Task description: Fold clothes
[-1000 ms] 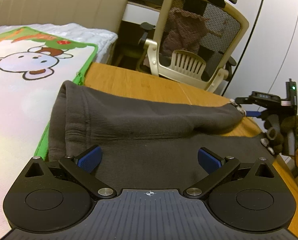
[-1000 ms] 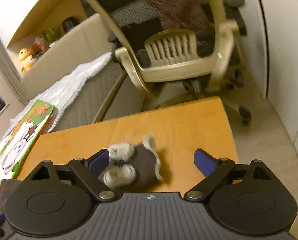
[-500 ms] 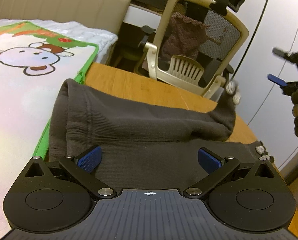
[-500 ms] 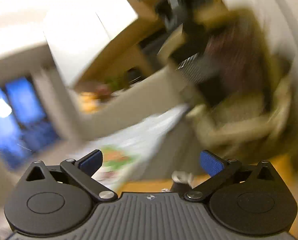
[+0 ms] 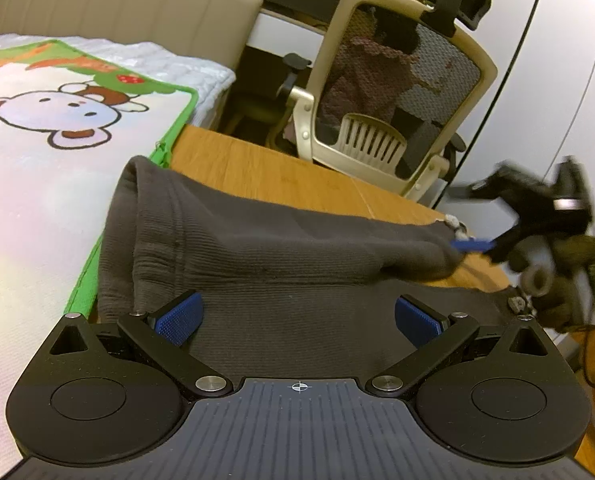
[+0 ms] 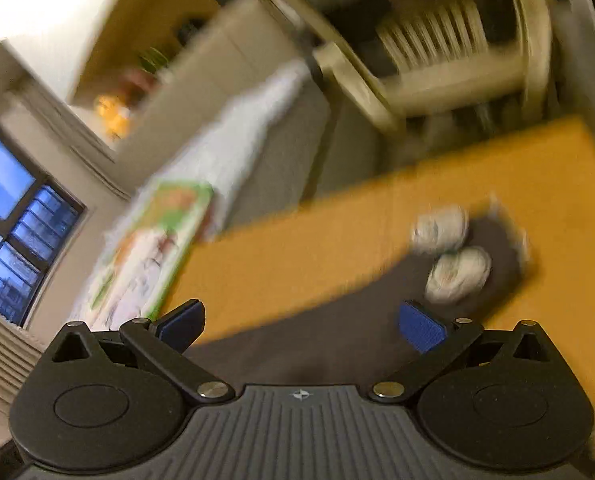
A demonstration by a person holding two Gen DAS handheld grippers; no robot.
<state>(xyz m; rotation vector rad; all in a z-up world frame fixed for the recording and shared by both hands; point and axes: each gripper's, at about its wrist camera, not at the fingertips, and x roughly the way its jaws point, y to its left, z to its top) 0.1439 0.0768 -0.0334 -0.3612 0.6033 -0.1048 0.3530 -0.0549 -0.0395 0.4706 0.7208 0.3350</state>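
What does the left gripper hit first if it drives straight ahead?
Most likely the dark grey garment: the left gripper, open, points at its raised fold on the wooden table. Depth is unclear.

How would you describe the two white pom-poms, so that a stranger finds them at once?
Start at the orange wooden table. A dark brown garment lies across it. Near its far end sit the pom-poms, two fluffy white balls side by side, the only pale things on the dark cloth.

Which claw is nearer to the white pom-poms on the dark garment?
Right. The right claw is just short of the white pom-poms; the left claw is at the opposite end of the dark garment.
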